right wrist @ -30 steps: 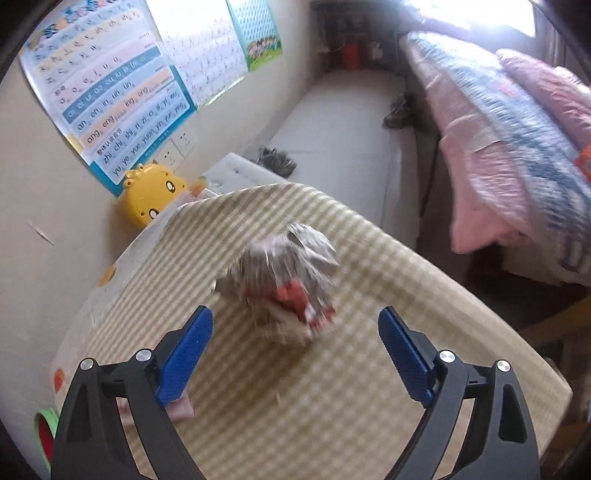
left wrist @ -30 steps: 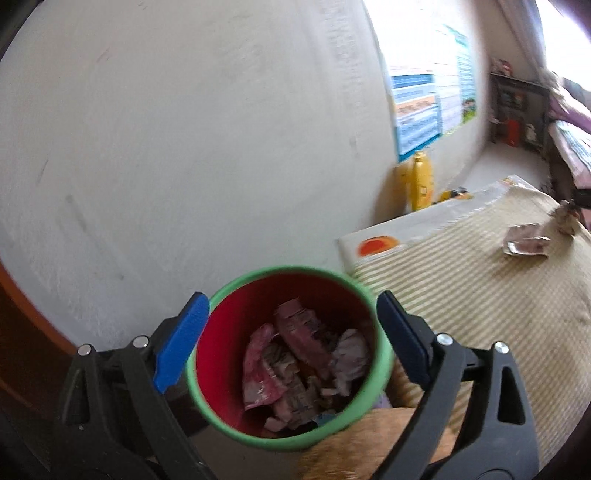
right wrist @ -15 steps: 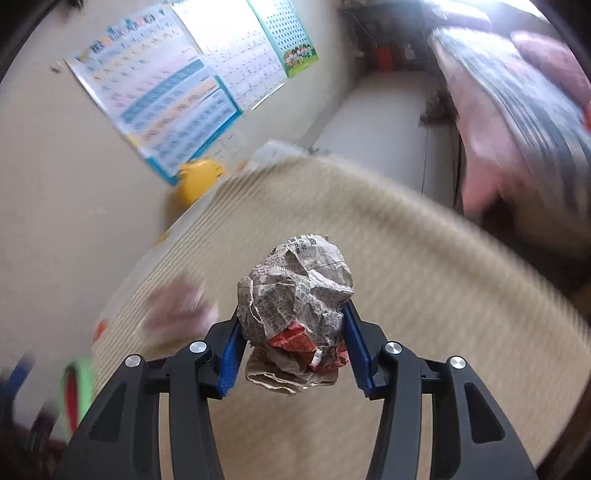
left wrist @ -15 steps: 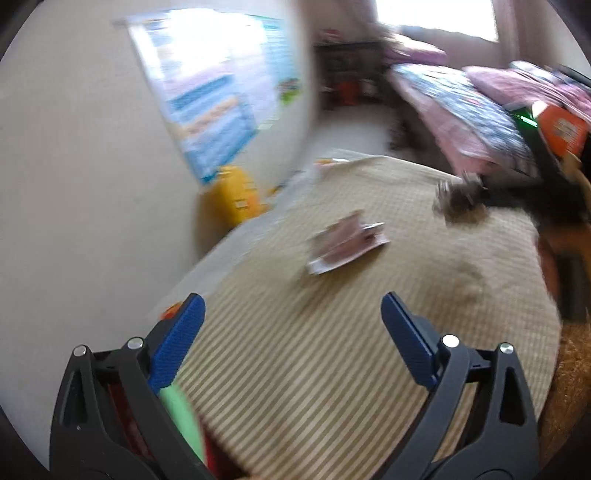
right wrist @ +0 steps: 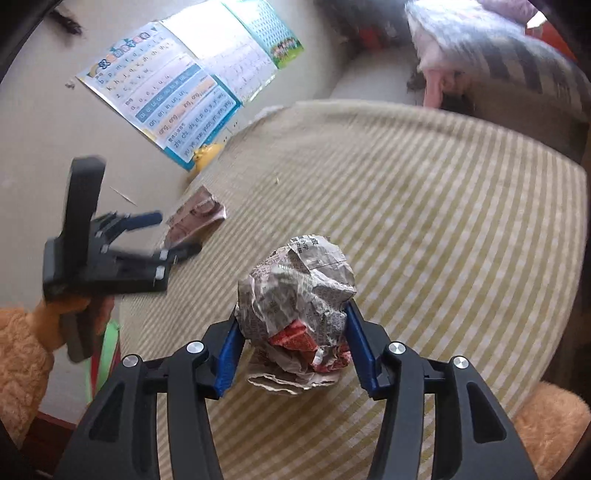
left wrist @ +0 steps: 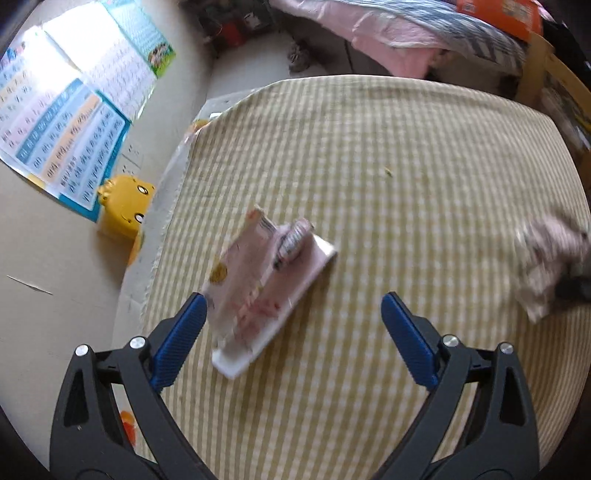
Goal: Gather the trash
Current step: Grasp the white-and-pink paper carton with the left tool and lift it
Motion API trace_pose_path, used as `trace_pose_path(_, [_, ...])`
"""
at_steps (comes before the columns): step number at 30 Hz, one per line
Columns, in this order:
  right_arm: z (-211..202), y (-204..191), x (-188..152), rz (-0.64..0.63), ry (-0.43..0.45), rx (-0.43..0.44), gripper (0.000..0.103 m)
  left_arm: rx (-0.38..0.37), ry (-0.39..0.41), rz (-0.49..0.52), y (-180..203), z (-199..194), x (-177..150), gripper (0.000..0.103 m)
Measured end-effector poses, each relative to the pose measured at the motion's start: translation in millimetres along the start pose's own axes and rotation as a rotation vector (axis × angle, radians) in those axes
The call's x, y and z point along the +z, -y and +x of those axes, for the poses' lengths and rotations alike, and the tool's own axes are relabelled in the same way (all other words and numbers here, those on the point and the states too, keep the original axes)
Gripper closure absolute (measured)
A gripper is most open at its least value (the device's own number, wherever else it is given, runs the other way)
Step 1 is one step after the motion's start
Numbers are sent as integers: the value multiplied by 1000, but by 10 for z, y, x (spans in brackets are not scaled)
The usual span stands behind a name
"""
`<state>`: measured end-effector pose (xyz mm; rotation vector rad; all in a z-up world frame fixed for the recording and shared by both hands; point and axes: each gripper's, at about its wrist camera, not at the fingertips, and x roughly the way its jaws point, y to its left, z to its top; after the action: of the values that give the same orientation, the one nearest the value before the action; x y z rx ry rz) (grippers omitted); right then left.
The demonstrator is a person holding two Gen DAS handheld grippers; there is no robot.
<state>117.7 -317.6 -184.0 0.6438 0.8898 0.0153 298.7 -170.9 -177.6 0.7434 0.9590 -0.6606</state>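
Observation:
A crumpled newspaper ball [right wrist: 295, 291] with red scraps sits between the blue pads of my right gripper [right wrist: 293, 321]. The pads still press on its sides, though the jaws are opening slightly, and the ball hangs above the striped tablecloth [right wrist: 424, 221]. A flattened pink wrapper [left wrist: 266, 284] lies on the cloth near the table's left edge. My left gripper [left wrist: 291, 306] hovers over it, open and tilted down, with the wrapper just past its left finger [left wrist: 181, 332]. In the right wrist view, the left gripper [right wrist: 173, 234] is beside the wrapper [right wrist: 195, 218]. The ball [left wrist: 546, 266] shows blurred at the right.
A green-rimmed bin [right wrist: 107, 354] peeks out below the table's left edge, behind a fuzzy orange sleeve [right wrist: 22, 354]. A yellow toy [left wrist: 123, 206] stands against the wall under a poster [left wrist: 74, 122]. A bed with pink bedding [left wrist: 406, 33] lies beyond the table.
The left gripper swung away from the red bin and came down over the pink wrapper. The right gripper shut on the newspaper ball and carried it left across the table.

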Motion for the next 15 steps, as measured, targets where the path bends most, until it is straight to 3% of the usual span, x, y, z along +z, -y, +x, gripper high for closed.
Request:
trace_pose_path(7, [-39, 126, 8, 36, -11, 39, 51, -107, -135, -134, -243, 342, 237, 11])
trace_pose_path(10, [-31, 185, 14, 56, -28, 56, 51, -129, -140, -207, -349, 386, 266, 12])
trace_pose_path(11, [-53, 208, 2, 56, -29, 58, 51, -129, -138, -226, -379, 390, 267, 17])
trace_pose_path(14, [-56, 204, 14, 56, -30, 60, 51, -92, -132, -266, -487, 362, 225, 48])
trace_pose_path(15, [-55, 201, 14, 57, -29, 60, 51, -107, -135, -288, -529, 344, 187, 73])
